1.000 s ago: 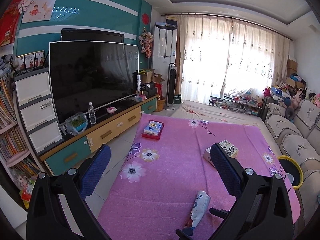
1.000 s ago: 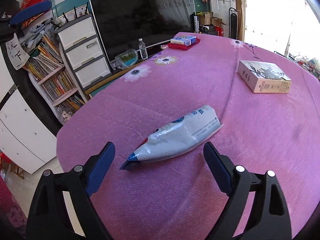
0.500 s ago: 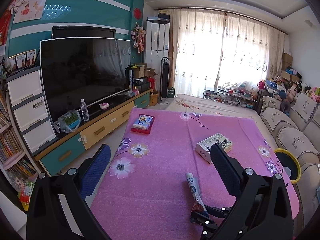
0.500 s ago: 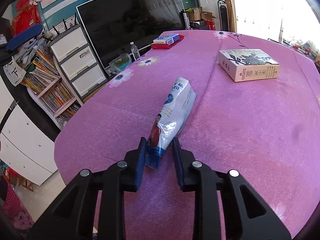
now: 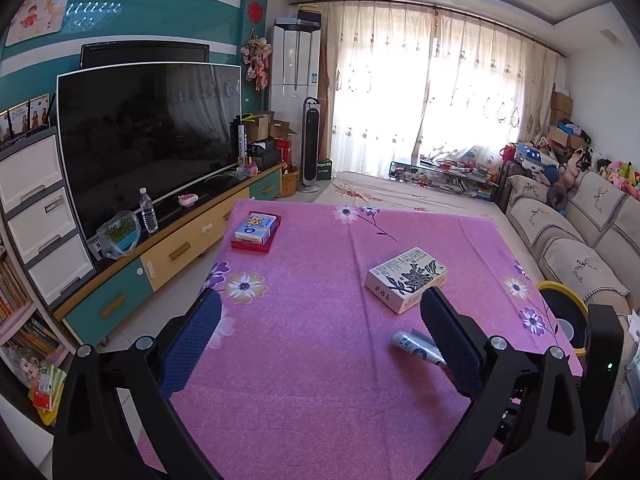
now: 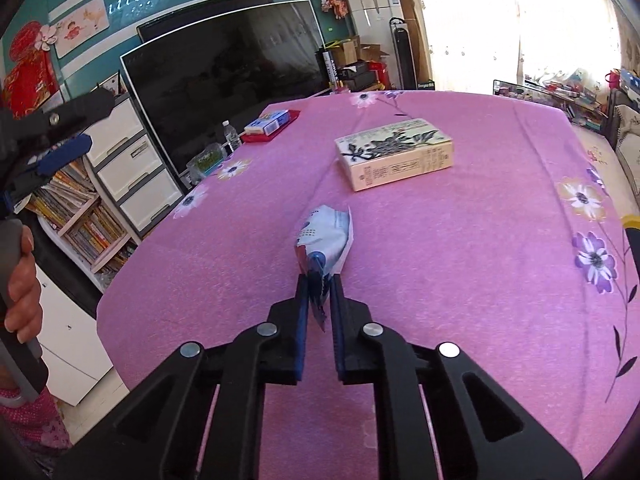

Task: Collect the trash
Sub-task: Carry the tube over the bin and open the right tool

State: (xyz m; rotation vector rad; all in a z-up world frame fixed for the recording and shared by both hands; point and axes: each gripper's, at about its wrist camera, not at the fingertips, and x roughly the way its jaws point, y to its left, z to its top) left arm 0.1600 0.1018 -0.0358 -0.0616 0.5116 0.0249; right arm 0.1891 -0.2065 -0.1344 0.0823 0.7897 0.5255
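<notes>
Holding the crumpled wrapper [image 6: 325,236] by its near end, the right gripper [image 6: 320,292] has its jaws pressed together on it; the rest of the wrapper sticks out ahead over the pink cloth [image 6: 460,280]. The left gripper [image 5: 320,328] is wide open and empty. I judge one piece taken, not yet dropped in the yellow-rimmed bin [image 5: 560,286] at its right. The patterned box [image 6: 394,152] farther ahead waits.

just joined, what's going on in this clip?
A person with a gripper in each hand is clearing trash off a table covered with a pink cloth. The right gripper has just closed its jaws on one end of a crumpled wrapper. The left gripper is open and holds nothing. A patterned box lies untouched further back.
</notes>
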